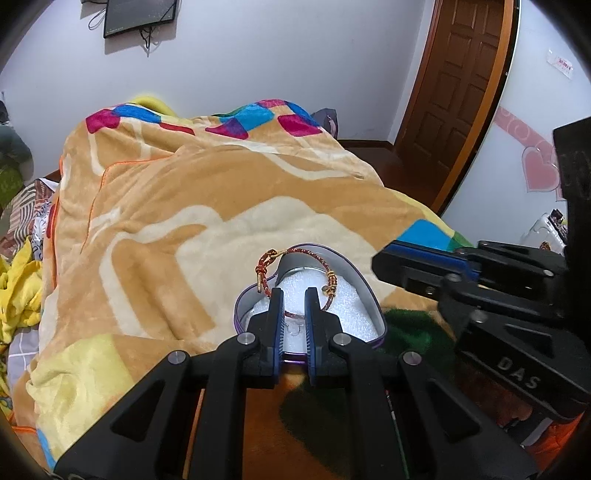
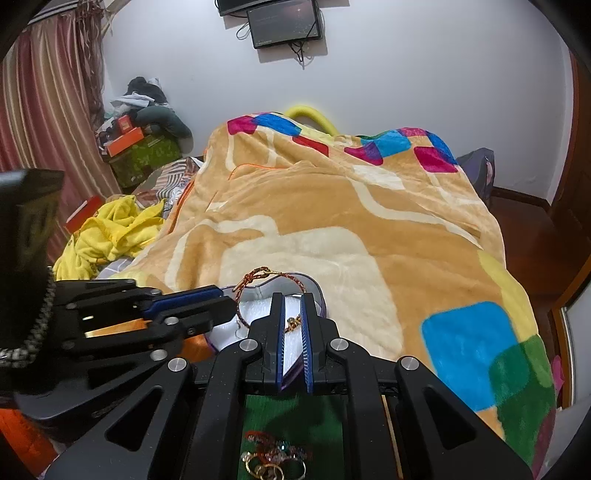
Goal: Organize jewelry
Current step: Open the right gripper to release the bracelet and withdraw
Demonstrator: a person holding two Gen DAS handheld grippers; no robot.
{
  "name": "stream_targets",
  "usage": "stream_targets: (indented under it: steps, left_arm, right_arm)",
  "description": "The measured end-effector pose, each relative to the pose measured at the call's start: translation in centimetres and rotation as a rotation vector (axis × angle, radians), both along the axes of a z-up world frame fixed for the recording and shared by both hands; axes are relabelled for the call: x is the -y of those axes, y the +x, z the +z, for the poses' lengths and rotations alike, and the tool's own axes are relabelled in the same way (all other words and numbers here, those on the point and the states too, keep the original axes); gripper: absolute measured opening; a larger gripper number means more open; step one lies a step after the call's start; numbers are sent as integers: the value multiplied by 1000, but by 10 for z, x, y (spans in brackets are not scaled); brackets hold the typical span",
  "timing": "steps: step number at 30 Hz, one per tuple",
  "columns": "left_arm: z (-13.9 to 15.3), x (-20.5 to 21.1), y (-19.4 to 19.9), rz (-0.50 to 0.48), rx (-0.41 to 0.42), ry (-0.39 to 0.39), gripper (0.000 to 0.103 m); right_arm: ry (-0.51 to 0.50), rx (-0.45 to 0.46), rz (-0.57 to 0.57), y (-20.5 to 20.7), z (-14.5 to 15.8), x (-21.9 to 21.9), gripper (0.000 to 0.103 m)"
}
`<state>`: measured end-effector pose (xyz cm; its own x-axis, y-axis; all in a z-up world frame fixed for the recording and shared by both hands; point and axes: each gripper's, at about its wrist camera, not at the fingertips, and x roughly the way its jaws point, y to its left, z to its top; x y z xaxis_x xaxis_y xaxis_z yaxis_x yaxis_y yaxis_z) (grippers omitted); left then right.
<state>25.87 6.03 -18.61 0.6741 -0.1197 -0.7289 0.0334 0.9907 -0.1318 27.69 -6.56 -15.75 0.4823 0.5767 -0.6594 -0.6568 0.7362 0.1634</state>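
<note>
Left gripper [image 1: 294, 295] pinching red bracelet [image 1: 295, 258] over heart-shaped box [image 1: 364, 280], right gripper [image 2: 293, 301] at 3 o'clock, fingers narrowly apart, blanket [image 1: 184, 192] beneath.

Bed layout. Blanket [image 1: 207, 206] covers bed; heart-shaped box [image 1: 369, 291] sits on blanket near its front edge, foam pad [image 1: 347, 299] inside. Bracelet [image 1: 295, 252] stands partly over box's far rim, its near part running between left gripper [image 1: 294, 295] fingers above pad. Right gripper [image 1: 384, 264] lies just R of box in left wrist view. In right wrist view, jewelry pile [image 2: 271, 458] lies on blanket in front of box, under right gripper [image 2: 293, 301]. Clothes [image 2: 107, 232] L of blanket; monitor [image 2: 284, 24] on wall behind bed.
</note>
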Motion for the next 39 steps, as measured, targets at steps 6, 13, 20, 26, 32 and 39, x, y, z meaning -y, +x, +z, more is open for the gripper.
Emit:
stream_targets:
  steps: [6, 13, 20, 26, 32, 39]
  left_arm:
    - [7, 1, -4, 5, -4, 4, 9]
    - [29, 7, -24, 9, 31, 25, 30]
    - [42, 12, -47, 8, 41, 41, 41]
    - [41, 16, -62, 3, 23, 44, 45]
    - [35, 16, -77, -2, -1, 45, 45]
    - [17, 18, -90, -26, -58, 64, 45]
  right_arm:
    - [-32, 17, -10, -7, 4, 4, 10]
    - [-46, 53, -30, -22, 15, 15, 27]
    - [-48, 77, -60, -40, 26, 30, 34]
    - [-49, 66, -81, -52, 25, 42, 34]
    - [-86, 38, -82, -63, 8, 43, 34]
    - [-105, -50, -88, -76, -22, 43, 34]
